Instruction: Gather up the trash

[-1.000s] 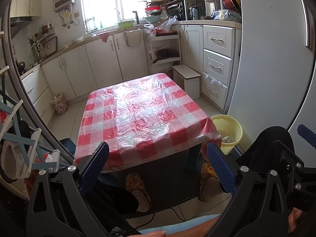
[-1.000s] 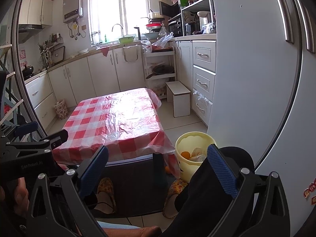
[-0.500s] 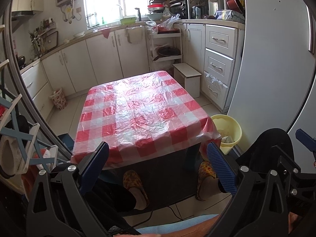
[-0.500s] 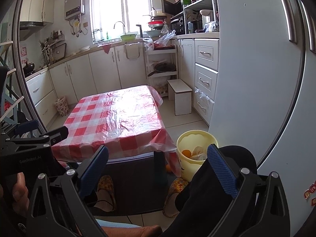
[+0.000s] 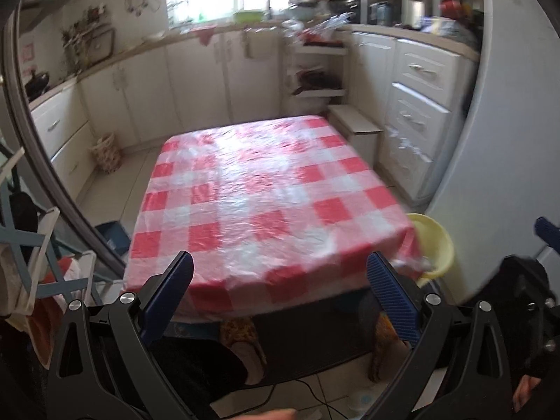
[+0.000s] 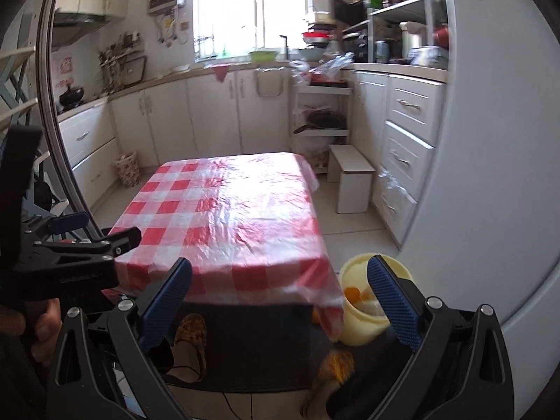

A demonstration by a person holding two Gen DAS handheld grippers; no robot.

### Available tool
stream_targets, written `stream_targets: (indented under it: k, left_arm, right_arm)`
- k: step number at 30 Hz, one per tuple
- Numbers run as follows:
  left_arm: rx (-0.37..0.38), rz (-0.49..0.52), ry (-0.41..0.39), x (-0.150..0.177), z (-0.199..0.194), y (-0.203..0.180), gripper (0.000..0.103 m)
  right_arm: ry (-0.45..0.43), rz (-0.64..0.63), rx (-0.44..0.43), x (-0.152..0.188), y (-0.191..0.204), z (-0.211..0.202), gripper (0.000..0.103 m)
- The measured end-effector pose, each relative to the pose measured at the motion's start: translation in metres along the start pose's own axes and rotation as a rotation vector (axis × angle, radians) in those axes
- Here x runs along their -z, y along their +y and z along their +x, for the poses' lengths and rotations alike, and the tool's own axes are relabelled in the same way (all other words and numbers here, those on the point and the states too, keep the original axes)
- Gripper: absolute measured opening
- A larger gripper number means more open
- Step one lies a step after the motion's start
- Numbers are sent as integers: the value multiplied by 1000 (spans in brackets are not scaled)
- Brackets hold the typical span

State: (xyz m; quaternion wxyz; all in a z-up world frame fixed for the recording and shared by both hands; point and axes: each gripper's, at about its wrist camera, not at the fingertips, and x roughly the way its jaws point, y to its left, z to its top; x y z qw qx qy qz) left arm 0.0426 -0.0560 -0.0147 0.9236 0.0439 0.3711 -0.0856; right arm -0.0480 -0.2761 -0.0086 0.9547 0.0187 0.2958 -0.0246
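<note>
Both tools are empty and spread wide: the left gripper [image 5: 280,292] and the right gripper [image 6: 278,295] each show ribbed blue pads [image 5: 392,297] on black frames, with nothing between them. Over the last second both have lifted and tipped forward, so the table [image 5: 266,206] now fills more of the left wrist view and the feet below it show less; the blur in both views says the motion is not finished. My reading is that no pickup is under way and that the table surface has probably been cleared, since no loose trash is visible on it. The tablecloth is a red and white check under a crinkled, glossy plastic film that catches the window light and hangs in soft folds at the near right corner. Just right of that corner, on the tiled floor, stands the yellow bin [image 6: 360,329], a smooth round plastic tub; inside it the collected trash [image 6: 351,294] shows as orange pieces, perhaps peel, beside something pale. Patterned slippers [image 6: 190,334] sit on a dark mat under the near edge. Further right rises the smooth, curved white fridge [image 6: 490,175].
</note>
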Motion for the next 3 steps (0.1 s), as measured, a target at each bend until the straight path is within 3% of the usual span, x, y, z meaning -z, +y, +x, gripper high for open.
stream_targets:
  k: [3]
  left_arm:
    - [-72, -62, 50, -19, 57, 27, 95]
  right_arm:
    - [37, -62, -26, -30, 12, 66, 96]
